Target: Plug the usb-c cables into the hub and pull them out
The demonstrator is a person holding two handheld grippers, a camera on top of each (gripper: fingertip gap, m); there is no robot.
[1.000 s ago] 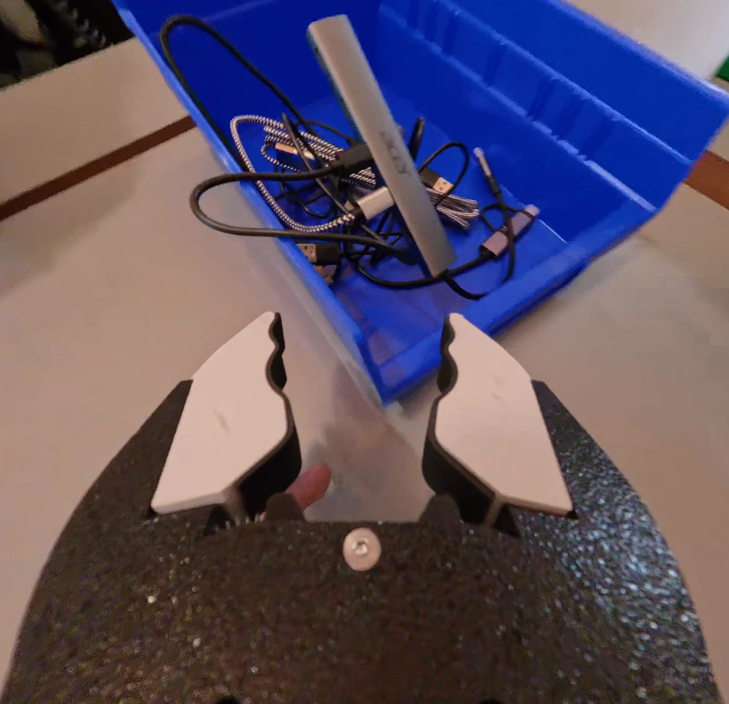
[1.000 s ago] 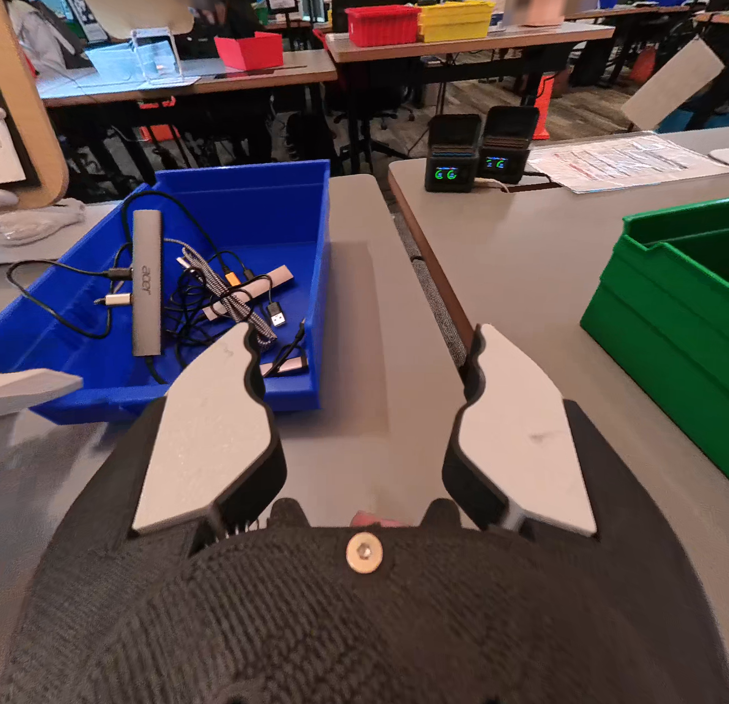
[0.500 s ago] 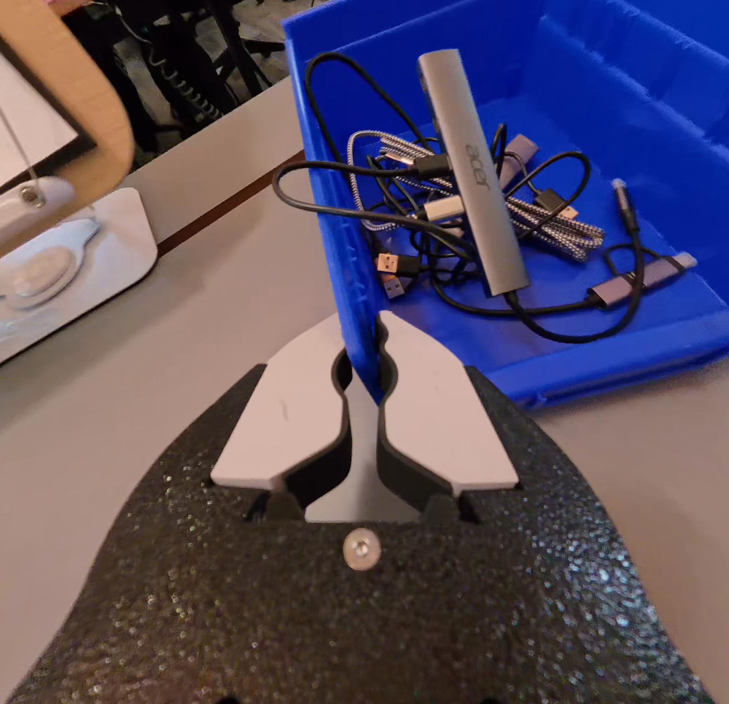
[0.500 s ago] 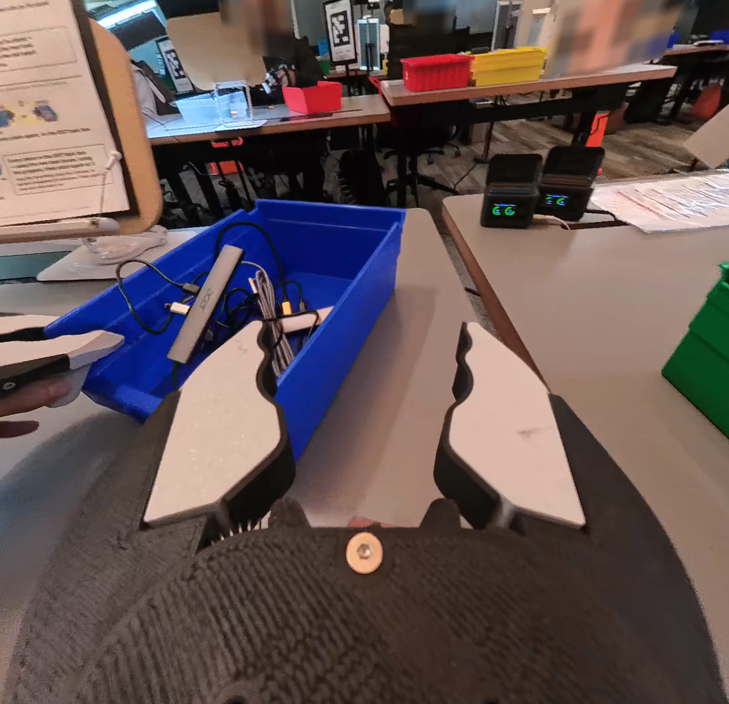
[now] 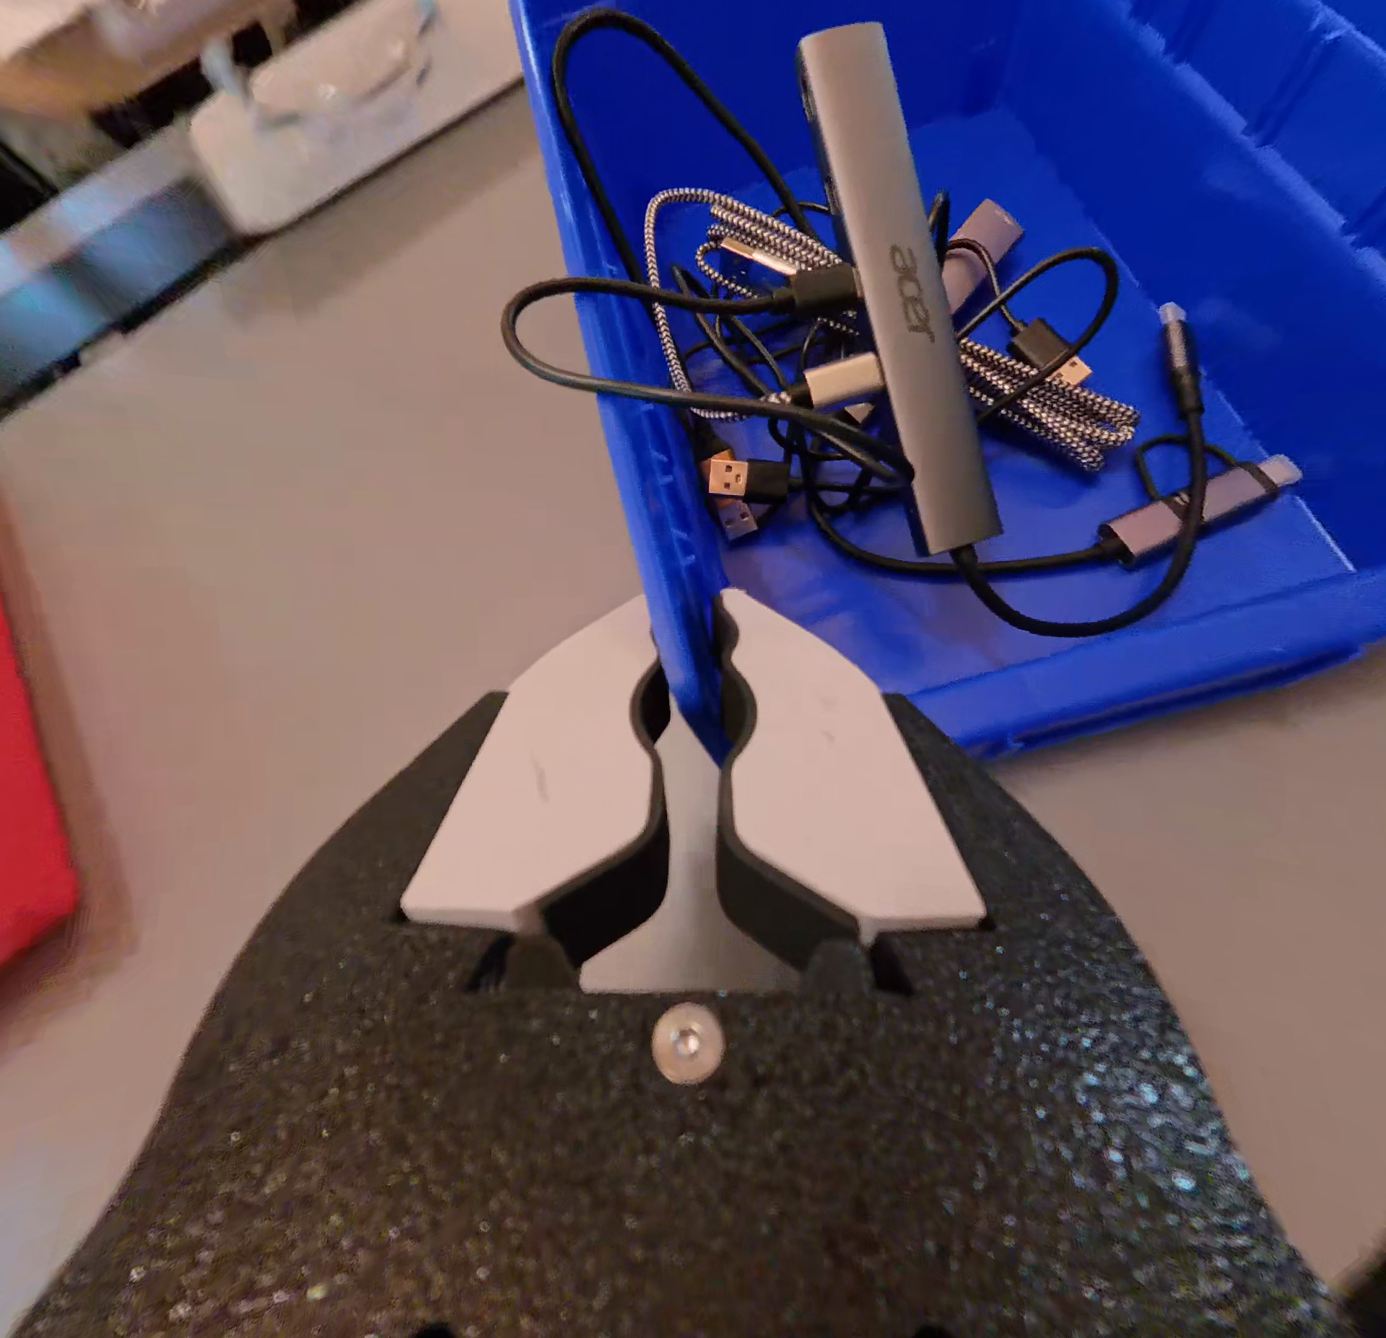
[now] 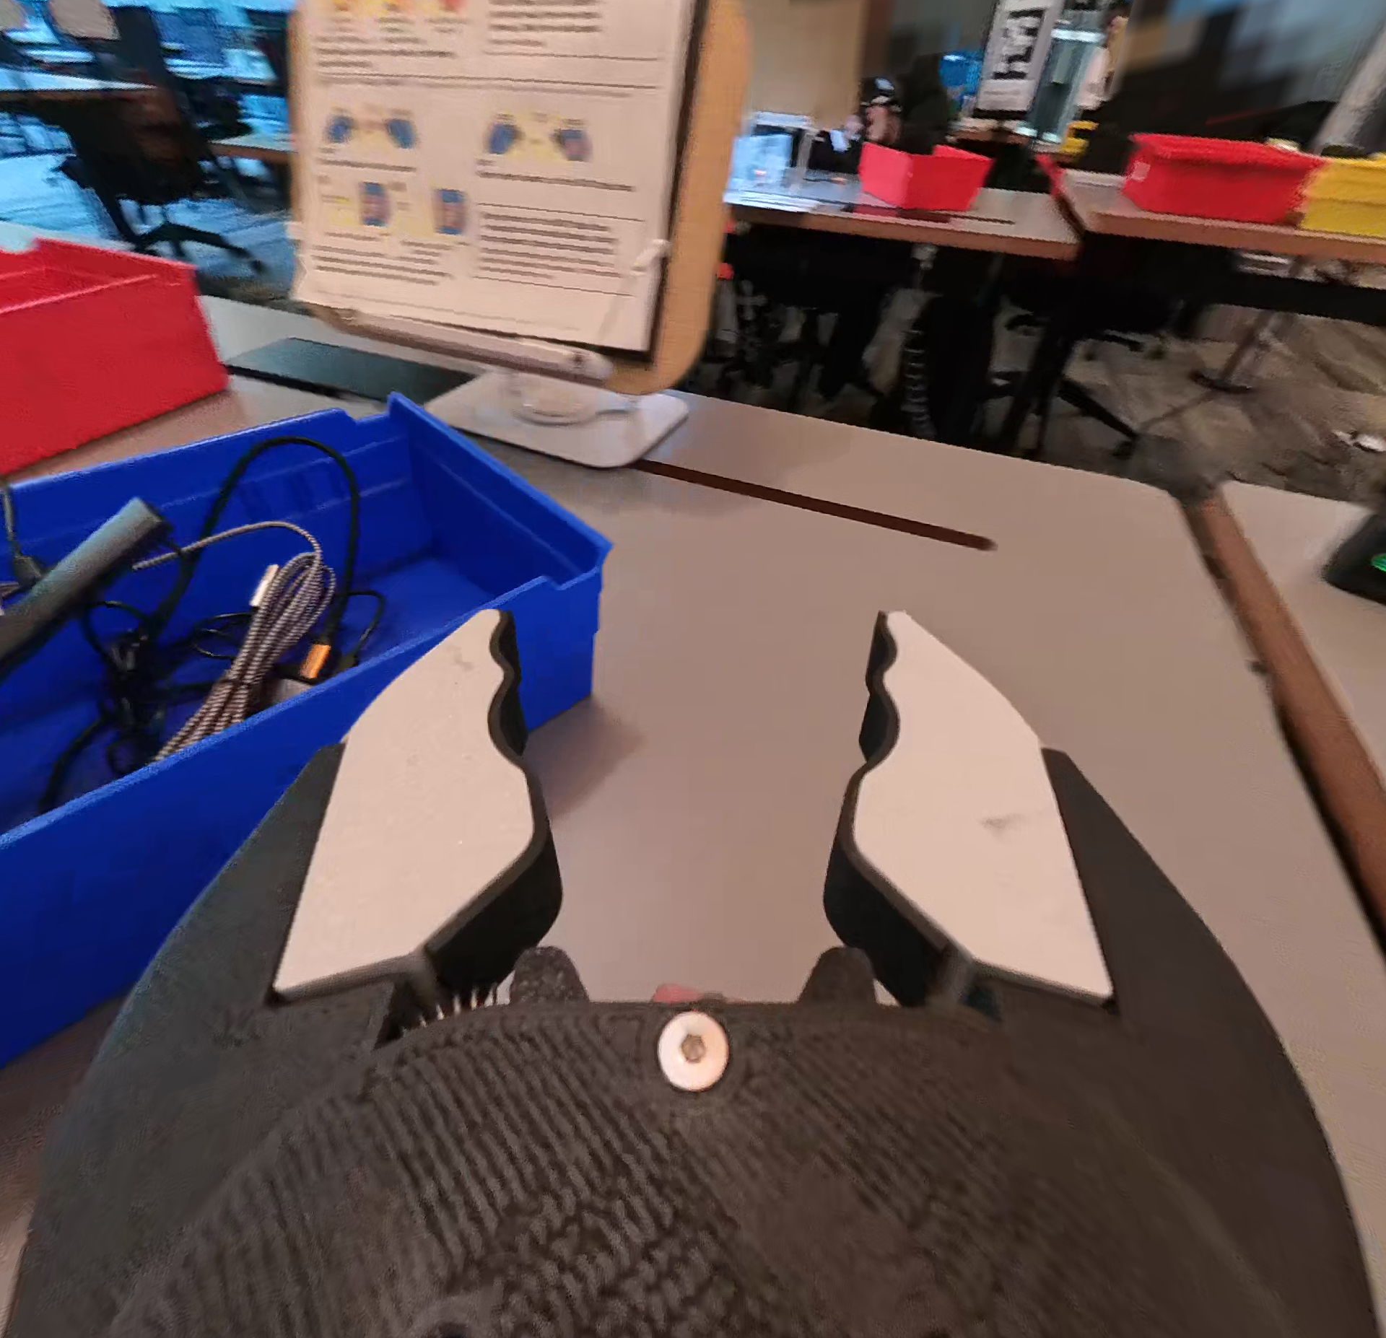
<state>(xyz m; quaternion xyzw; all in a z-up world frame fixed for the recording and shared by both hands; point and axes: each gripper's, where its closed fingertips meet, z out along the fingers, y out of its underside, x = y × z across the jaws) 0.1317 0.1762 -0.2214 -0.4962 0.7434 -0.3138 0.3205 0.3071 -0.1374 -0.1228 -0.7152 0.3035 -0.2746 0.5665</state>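
Left wrist view: left gripper (image 5: 694,627) fingers pinch the blue plastic bin (image 5: 679,627) wall; right gripper (image 6: 690,650) gapes empty. The slim grey metal hub (image 5: 896,290), likely light and rigid, suits gripping midway across its width.

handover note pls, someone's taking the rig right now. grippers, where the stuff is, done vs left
Left gripper: shut on the corner wall of the blue bin.
Right gripper: open, empty, over the bare table beside the bin.
Hub: in the bin, lying on a tangle of cables; at least two plugs look seated in its side.
Done: bin gripped, nothing more that shows.
Left: get hub and cables out, plug in, pull out.
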